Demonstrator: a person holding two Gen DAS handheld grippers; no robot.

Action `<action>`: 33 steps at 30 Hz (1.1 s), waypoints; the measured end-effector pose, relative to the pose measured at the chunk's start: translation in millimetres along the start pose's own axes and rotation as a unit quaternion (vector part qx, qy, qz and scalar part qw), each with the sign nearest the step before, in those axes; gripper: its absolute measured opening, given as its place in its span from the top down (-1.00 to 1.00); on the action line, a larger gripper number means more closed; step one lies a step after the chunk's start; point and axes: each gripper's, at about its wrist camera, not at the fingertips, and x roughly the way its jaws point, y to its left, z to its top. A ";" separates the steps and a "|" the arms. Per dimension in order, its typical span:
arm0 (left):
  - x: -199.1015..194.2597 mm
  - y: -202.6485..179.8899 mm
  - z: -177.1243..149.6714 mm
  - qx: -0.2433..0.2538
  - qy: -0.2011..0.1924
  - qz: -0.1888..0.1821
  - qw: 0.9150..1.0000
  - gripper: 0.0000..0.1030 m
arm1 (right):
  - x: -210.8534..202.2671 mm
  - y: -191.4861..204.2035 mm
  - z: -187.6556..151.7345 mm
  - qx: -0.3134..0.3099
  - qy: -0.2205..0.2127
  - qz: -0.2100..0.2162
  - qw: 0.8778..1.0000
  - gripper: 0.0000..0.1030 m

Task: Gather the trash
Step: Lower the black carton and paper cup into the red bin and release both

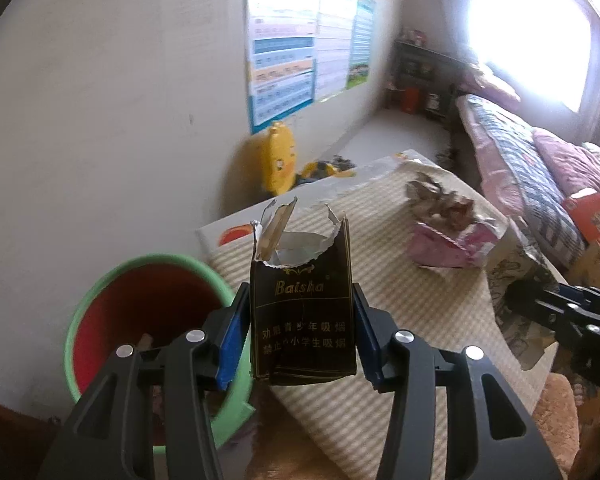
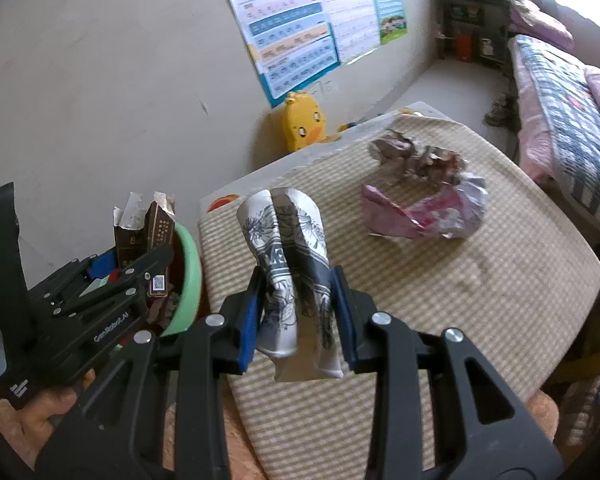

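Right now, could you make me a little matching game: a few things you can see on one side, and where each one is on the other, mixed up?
Things:
1. cigarette pack
2. paper cup
3. pink wrapper
4. yellow duck toy

Places:
a. on the floor by the wall
b. in the right gripper
c. lying on the checked table cover
d. in the left gripper

Pairs: 1-d, 2-b, 3-c, 4-a

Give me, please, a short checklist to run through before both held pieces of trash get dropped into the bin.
1. Left gripper clamped on the torn cigarette pack: ok.
2. Right gripper clamped on the crushed paper cup: ok.
3. Green-rimmed bin open, with room: ok.
4. Pack directly above the bin mouth: cannot tell.
5. Cup above the bin: not ok, it is over the checked cloth.
6. Crumpled wrappers collected: not ok.
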 end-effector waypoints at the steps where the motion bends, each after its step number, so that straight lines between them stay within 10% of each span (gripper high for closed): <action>1: 0.5 4.2 -0.4 -0.003 0.000 0.005 1.000 0.12 | 1.9 4.1 0.3 -0.004 0.001 0.003 1.000 0.37; 27: 28.3 167.4 -52.5 -0.153 0.060 0.132 0.978 0.12 | 120.0 143.3 9.9 -0.083 0.124 0.117 0.982 0.36; 33: 33.1 182.0 -65.9 -0.165 0.077 0.147 0.972 0.06 | 131.2 162.1 16.4 -0.082 0.126 0.135 0.979 0.09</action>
